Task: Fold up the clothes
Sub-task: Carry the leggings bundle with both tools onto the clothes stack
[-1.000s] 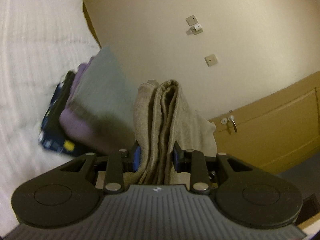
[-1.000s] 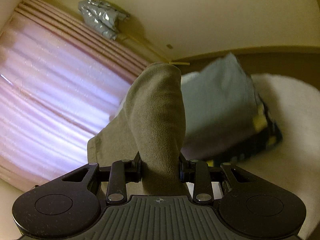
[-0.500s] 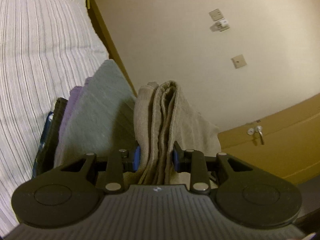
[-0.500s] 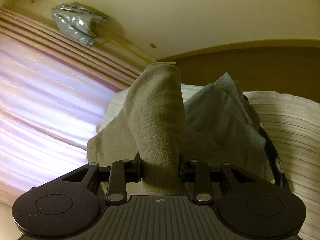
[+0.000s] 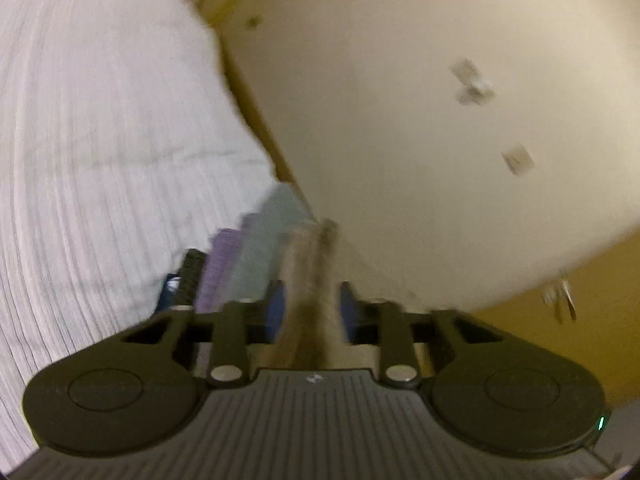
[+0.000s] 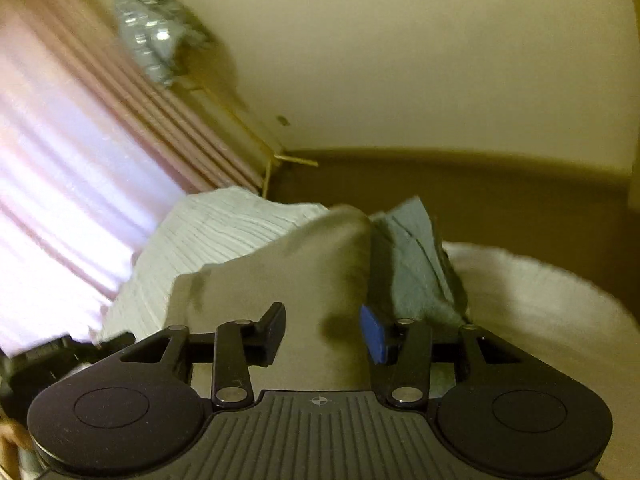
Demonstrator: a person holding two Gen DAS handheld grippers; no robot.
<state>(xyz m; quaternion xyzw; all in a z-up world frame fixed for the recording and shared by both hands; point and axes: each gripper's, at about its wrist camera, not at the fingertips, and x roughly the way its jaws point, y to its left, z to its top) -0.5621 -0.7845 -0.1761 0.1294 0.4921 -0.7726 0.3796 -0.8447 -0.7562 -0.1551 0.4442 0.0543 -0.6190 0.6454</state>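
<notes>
Both tools flank the beige garment (image 6: pixel 304 280): left tool (image 5: pixel 310 312) (blurred) pinching it, right tool (image 6: pixel 322 330) opening, pads clear.

No readable text, labels, brands or numbers in either wrist view. Closest thing to a mark is the small round emblem on the left gripper (image 5: pixel 312 312) body and the same on the right gripper (image 6: pixel 322 330) body (a crosshair-like symbol, no letters). Wall plates (image 5: pixel 518 159) in the left view are blurred, nothing legible.
</notes>
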